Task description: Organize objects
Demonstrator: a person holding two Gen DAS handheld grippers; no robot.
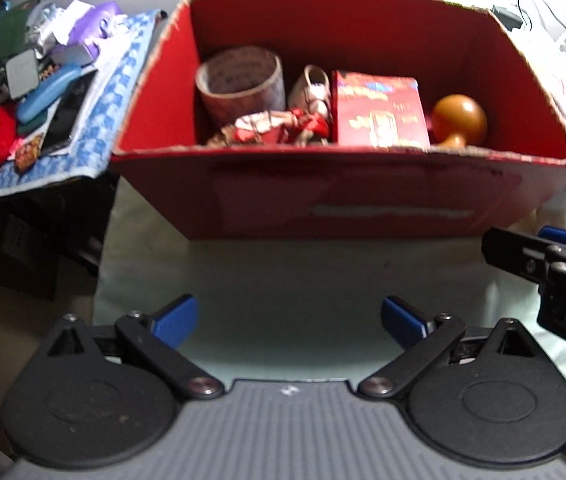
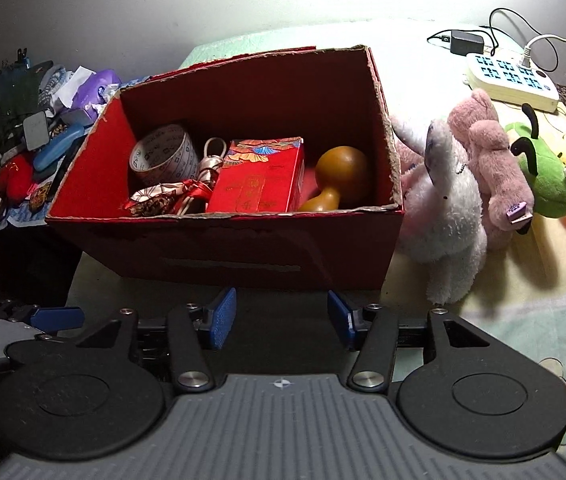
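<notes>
Tongs point(image 1: 289, 320) agape before seemingly full box point(image 1: 343, 196).

A red cardboard box point(image 2: 243, 248) holds a red packet point(image 2: 259, 184) with floral print and an orange-brown gourd point(image 2: 339, 176). A blue-and-white checked cloth point(image 1: 119, 92) lies beside it. Plush toys are white point(image 2: 443, 208), pink point(image 2: 491, 152) and green point(image 2: 551, 180).

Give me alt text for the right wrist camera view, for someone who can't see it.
An open red cardboard box sits ahead of the empty, open right hand-held gripper, holding a tape roll, a small red box and a wooden gourd. Plush toys lie right of it, with a power strip behind them.
</notes>
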